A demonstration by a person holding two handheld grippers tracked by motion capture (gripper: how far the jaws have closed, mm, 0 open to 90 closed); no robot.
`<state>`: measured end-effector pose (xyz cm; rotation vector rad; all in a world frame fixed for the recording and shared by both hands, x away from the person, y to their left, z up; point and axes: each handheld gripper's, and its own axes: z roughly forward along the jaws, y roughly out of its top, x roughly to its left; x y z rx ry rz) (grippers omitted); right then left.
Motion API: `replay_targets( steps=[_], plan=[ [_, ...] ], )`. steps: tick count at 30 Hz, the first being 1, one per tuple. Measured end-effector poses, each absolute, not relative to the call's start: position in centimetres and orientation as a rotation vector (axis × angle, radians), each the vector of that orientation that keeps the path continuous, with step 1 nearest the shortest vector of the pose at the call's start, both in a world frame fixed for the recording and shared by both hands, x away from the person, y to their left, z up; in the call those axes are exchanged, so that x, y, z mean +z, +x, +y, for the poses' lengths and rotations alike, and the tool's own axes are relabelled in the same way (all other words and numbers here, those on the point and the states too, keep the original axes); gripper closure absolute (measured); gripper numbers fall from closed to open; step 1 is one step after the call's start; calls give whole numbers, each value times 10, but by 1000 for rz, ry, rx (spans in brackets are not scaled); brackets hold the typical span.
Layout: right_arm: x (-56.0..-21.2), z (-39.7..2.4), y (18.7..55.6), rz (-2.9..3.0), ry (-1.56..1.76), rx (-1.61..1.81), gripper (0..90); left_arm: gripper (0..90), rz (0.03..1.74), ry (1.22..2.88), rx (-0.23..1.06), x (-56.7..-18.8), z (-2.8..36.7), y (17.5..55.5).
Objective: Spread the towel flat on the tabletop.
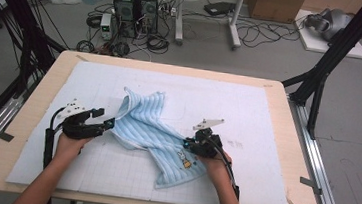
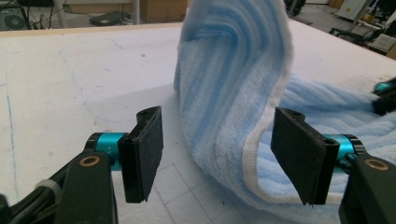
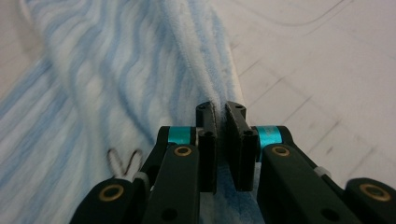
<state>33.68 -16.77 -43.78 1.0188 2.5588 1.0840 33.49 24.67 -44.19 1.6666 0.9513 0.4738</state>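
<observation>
Towel (image 1: 158,135), blue striped, lies rumpled mid-mat (image 1: 268,115); its long axis runs from far-left to near-right, with a raised fold at the far end. Your right gripper (image 1: 188,145) pinches its right edge, jaws clamped. Your left gripper (image 1: 108,119) stands agape, the hem between the pads untouched.

My light wooden tabletop (image 1: 46,76) carries a white gridded mat (image 1: 248,113) that covers nearly all of it, leaving bare wood around the edges, and on the mat, near the middle toward my near side, lies a crumpled blue-striped towel (image 1: 151,124).
</observation>
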Motion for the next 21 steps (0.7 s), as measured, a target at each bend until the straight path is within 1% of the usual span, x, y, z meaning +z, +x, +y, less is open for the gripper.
replay_targets(
  steps=[8,9,11,12,15,17,20,21],
  plan=[
    [-439,-193,289,2625,975,1156,835,347,958,1666,479,-441,249,335],
    [-439,-193,289,2625,975,1156,835,348,958,1666,479,-441,249,335],
    [-437,-201,277,2646,959,1158,814,349,961,1663,481,-441,249,335],
    [-435,-202,275,2641,955,1158,781,349,961,1663,481,-441,249,335],
    [-427,-205,280,2564,986,1234,595,350,962,1660,485,-442,249,336],
    [-421,-206,290,2497,1017,1331,528,350,960,1661,484,-442,249,336],
    [-417,-201,310,2406,1055,1381,485,350,964,1653,483,-442,249,336],
    [-417,-198,317,2381,1065,1370,488,350,965,1651,483,-442,250,336]
  ],
)
